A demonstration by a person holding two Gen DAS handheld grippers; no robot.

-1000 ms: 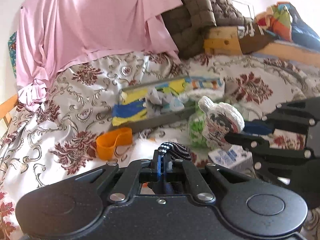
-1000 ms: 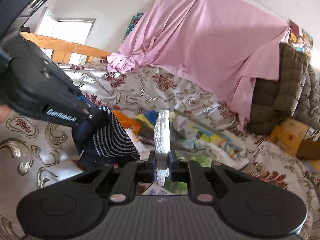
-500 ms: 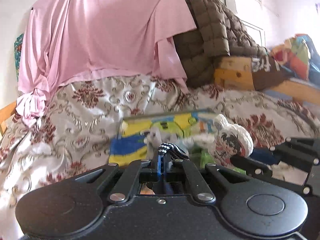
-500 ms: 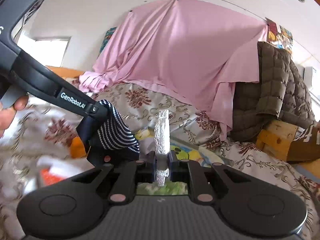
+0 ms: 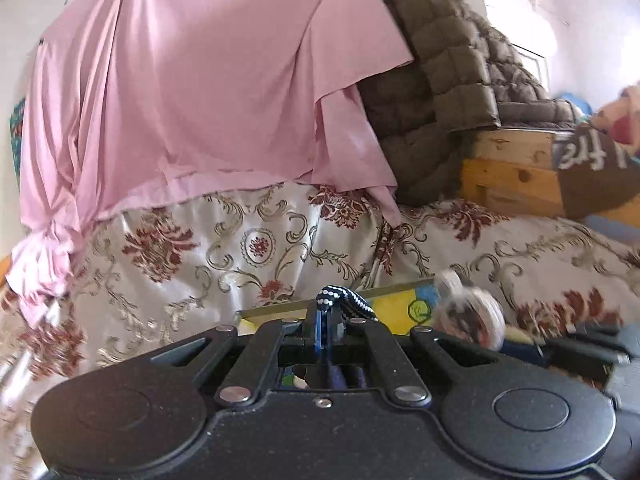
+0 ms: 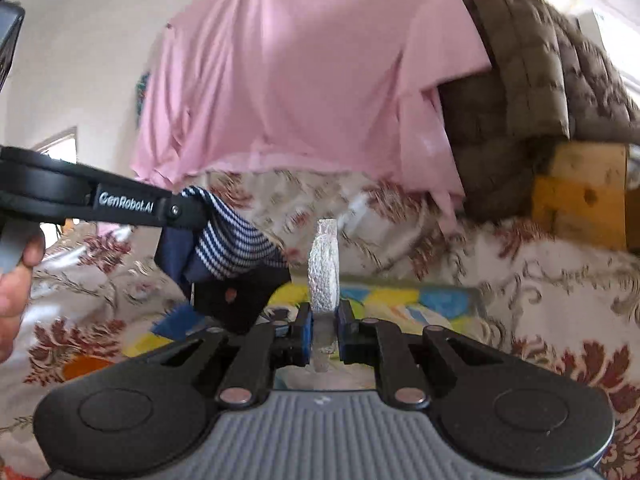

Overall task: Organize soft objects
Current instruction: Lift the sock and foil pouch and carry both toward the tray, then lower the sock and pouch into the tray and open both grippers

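Your left gripper [image 5: 328, 320] is clamped on a navy striped sock [image 6: 228, 240], which hangs free in the air above the bed [image 5: 200, 248], and your right gripper [image 6: 323, 320] is closed on a white patterned sock [image 6: 324, 268] that stands up stiffly between its jaws. Both pieces are lifted clear of the floral bedspread, with the colourful tray [image 6: 400, 300] lying just below and ahead of the grippers, toward the head of the bed where the pink sheet [image 5: 200, 100] hangs. Judging from this, you are carrying the two to a sorting spot, probably that tray. Keep both grips firm while you travel, since the striped sock dangles loosely and could snag the tray's rim or brush the other gripper. Hold the two grippers a little apart so the fabrics do not tangle. Lower each piece until it rests on the surface before opening, one gripper at a time, and release the dangling sock first.
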